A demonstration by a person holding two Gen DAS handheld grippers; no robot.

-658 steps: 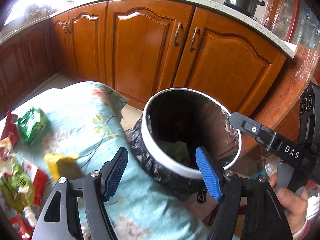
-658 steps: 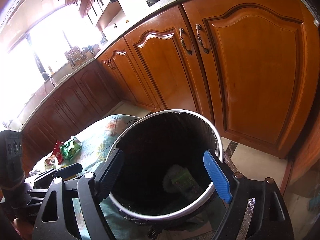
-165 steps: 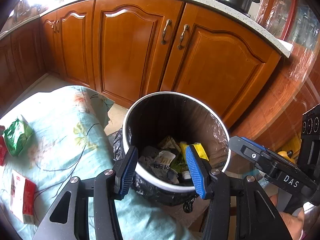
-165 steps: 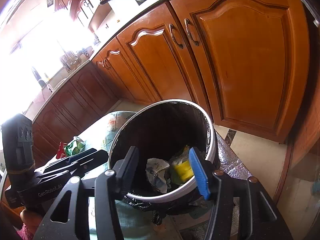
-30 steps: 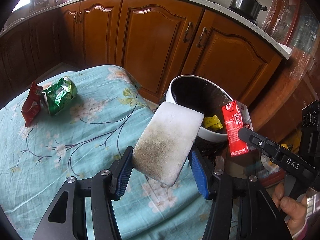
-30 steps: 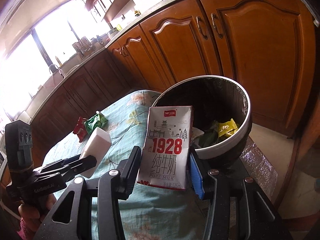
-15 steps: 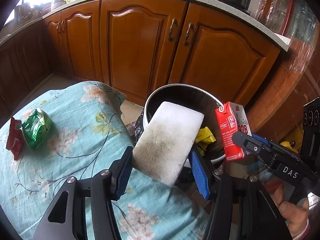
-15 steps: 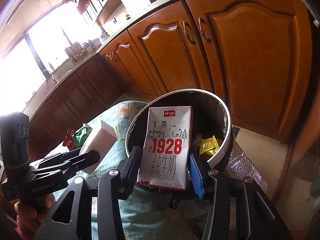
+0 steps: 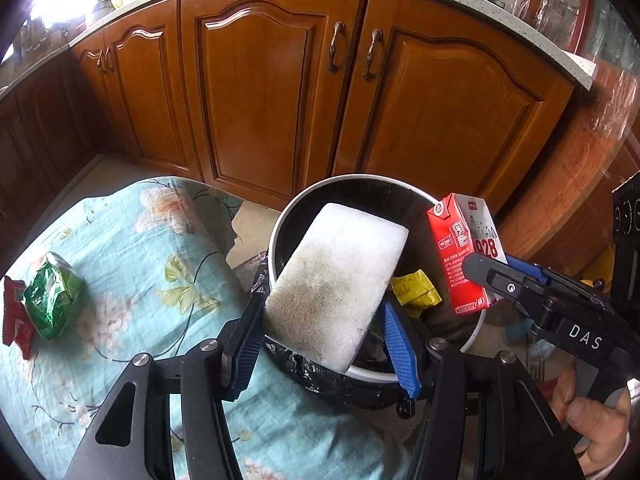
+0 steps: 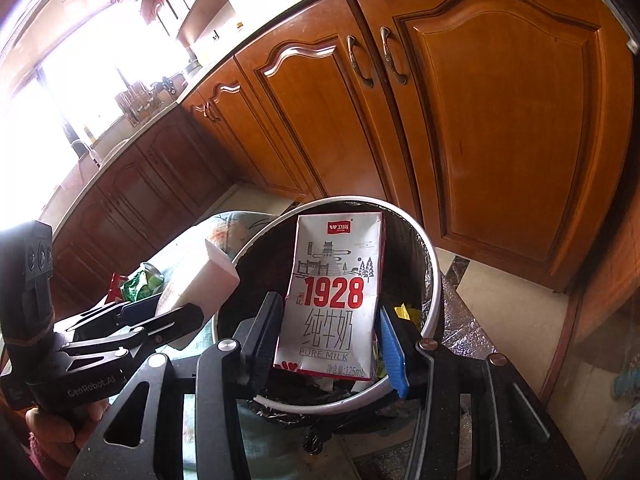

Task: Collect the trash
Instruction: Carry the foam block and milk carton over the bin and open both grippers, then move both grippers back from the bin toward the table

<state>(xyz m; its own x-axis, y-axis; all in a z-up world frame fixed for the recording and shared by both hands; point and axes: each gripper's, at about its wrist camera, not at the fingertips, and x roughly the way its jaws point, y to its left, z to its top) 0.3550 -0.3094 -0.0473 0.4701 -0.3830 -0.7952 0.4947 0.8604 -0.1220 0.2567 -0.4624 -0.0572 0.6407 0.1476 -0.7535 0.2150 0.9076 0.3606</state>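
Clamped in the left gripper (image 9: pixel 324 340) and right gripper (image 10: pixel 328 344), a sponge (image 9: pixel 336 284) and carton (image 10: pixel 334 296) are held over the part-filled bin (image 9: pixel 276 240), while two wrappers (image 9: pixel 44 304) are left on the cloth (image 9: pixel 132 260).

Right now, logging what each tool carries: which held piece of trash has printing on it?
The milk carton in the right tool, marked 1928; the left tool's sponge is blank.

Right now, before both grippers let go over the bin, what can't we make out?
- Bin contents: mostly hidden by the sponge in the left wrist view and the milk carton in the right wrist view; only a yellow wrapper shows.
- Bin base: cut off behind the grippers in both views.
- Red wrapper: cut by the left view's edge.
- Window area: overexposed in the right view.
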